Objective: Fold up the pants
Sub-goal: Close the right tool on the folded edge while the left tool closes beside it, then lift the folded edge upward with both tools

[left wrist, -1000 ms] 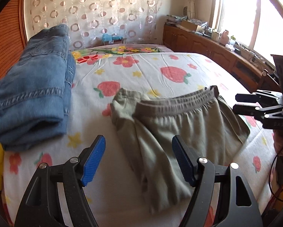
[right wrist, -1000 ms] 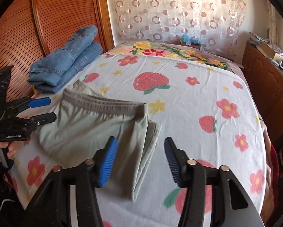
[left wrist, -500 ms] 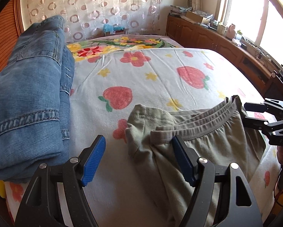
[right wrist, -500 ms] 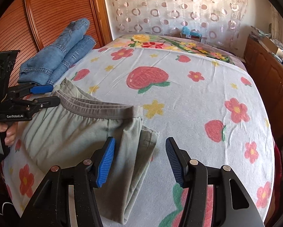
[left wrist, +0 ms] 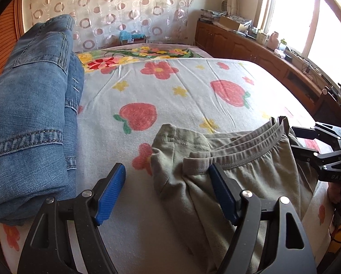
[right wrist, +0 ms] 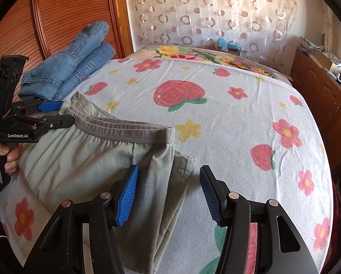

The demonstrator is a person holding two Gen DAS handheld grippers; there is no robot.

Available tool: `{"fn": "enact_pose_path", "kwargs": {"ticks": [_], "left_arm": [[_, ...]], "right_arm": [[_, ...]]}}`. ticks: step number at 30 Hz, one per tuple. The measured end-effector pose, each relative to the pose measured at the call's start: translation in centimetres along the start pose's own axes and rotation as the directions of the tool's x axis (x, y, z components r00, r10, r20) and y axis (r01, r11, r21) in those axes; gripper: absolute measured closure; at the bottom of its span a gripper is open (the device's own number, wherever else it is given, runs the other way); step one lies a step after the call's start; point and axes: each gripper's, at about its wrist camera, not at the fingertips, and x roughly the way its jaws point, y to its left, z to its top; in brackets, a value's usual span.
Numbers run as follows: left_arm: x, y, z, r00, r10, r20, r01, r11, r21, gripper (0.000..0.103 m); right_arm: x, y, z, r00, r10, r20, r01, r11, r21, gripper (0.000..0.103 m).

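Grey-green pants [left wrist: 250, 178] lie folded on the bed, the elastic waistband [right wrist: 124, 130] towards the far side. My left gripper [left wrist: 168, 191] is open, low over the pants' left waistband corner; its right finger touches the waistband. In the right wrist view it [right wrist: 56, 114] sits at that corner, jaws apart. My right gripper [right wrist: 169, 194] is open over the pants' right folded edge, holding nothing. In the left wrist view it [left wrist: 300, 141] is at the waistband's right end.
Folded blue jeans [left wrist: 29, 118] lie on the bed's left side, also visible in the right wrist view [right wrist: 72, 64]. The bed sheet [right wrist: 227, 114] has strawberry and flower prints. A wooden cabinet [left wrist: 261, 54] runs along the right wall under the window.
Both grippers have moved forward and lower towards the waistband ends. The pants' waistband corner near the left gripper is a little more bunched. Both stay open.
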Motion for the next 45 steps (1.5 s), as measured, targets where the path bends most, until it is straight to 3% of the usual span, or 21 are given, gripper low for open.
{"fn": "enact_pose_path", "kwargs": {"ticks": [7,13,14,20,30,45], "left_arm": [[0.0,0.1,0.0,1.000,-0.004,0.000,0.004,1.000,-0.004,0.026],[0.0,0.1,-0.1,1.000,-0.001,0.001,0.001,1.000,-0.002,0.026],[0.0,0.1,-0.1,1.000,-0.002,0.001,0.002,1.000,-0.003,0.026],[0.1,0.2,-0.1,1.000,-0.003,0.002,0.003,1.000,-0.003,0.026],[-0.4,-0.6,-0.1,0.996,-0.085,0.007,0.085,0.996,0.015,0.068],[-0.4,-0.9,0.0,0.997,-0.080,0.007,0.080,0.997,0.018,0.071]], "right_arm": [[-0.1,0.1,-0.1,1.000,-0.002,0.000,0.002,1.000,-0.002,0.046],[-0.2,0.1,0.3,0.999,0.053,-0.014,-0.053,0.998,-0.016,0.081],[-0.1,0.0,0.4,0.998,0.060,-0.017,-0.060,0.998,-0.006,0.083],[-0.1,-0.2,0.0,0.998,0.058,0.007,-0.058,0.998,0.000,0.084],[-0.2,-0.1,-0.1,0.999,0.053,0.006,-0.053,0.999,-0.004,0.084],[-0.1,0.0,-0.1,0.999,0.047,0.006,-0.047,0.999,-0.009,0.083]]}}
